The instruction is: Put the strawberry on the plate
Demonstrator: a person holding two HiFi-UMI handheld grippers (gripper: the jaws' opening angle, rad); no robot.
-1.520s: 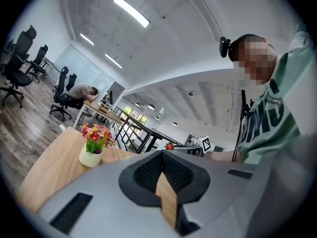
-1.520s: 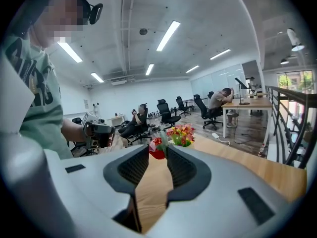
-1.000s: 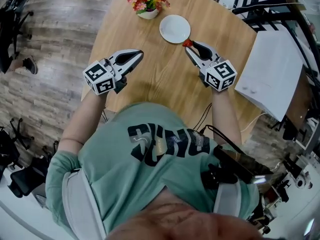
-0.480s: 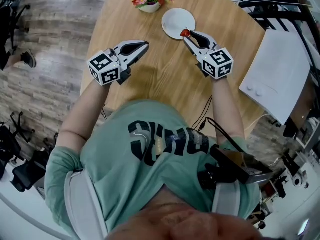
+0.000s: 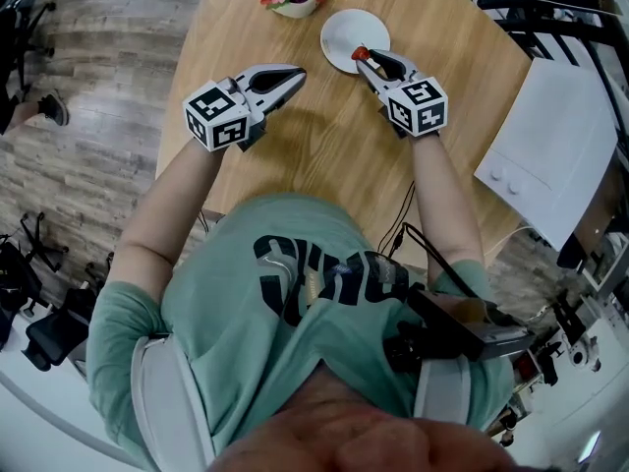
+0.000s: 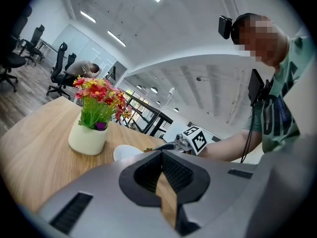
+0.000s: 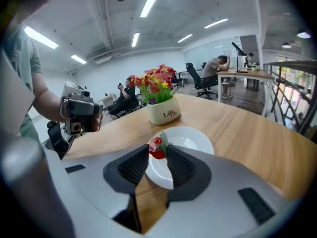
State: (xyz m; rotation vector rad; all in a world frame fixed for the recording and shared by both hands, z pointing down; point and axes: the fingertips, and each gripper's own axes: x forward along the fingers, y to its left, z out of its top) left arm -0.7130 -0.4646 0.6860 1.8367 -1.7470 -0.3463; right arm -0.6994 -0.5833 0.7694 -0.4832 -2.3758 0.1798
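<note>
Above the wooden counter (image 5: 324, 165), the left gripper (image 5: 295, 73) hovers with its jaws closed together on nothing. The right gripper (image 5: 366, 57) pinches the strawberry (image 7: 156, 148) between its tips, over the near rim of the white plate (image 7: 192, 139). Just beyond the plate stands a white pot of flowers (image 7: 163, 112).

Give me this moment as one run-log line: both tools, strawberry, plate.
right tool: shut on strawberry | strawberry: over plate near rim, not released | left tool: shut, empty, above table
</note>
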